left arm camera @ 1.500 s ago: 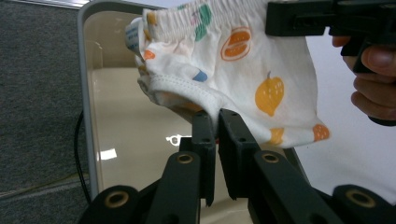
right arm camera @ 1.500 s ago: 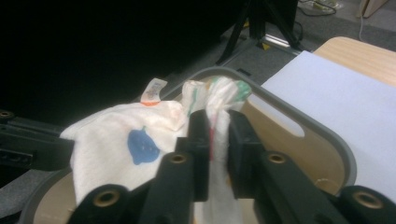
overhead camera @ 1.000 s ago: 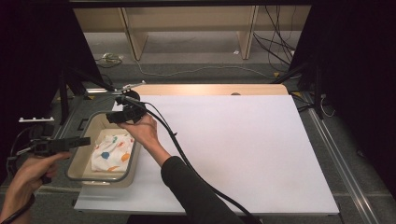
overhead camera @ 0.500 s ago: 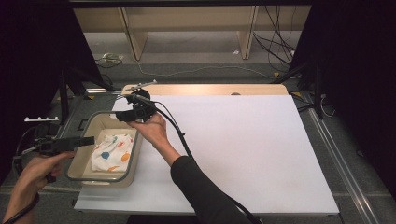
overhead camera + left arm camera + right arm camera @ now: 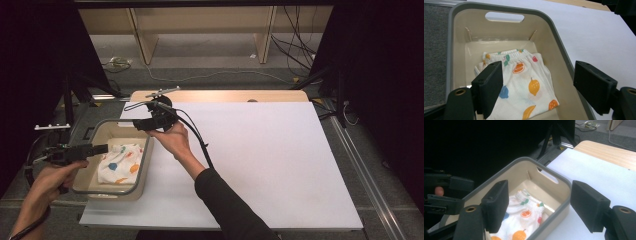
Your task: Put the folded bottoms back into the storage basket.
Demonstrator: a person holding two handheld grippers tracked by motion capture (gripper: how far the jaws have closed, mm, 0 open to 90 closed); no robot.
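The right claw (image 5: 145, 123) has withdrawn up and away from the bin (image 5: 145, 165), jaws wide and empty. The folded fruit-print garment (image 5: 524, 85) lies inside the bin, below both claws. The left claw (image 5: 97, 148), also wide, hovers at the rim. Placement appears complete.

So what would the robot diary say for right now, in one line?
left gripper: open, at bin's near-left rim | right gripper: open, over far rim | bin: holds folded fruit-print cloth | cloth: untouched
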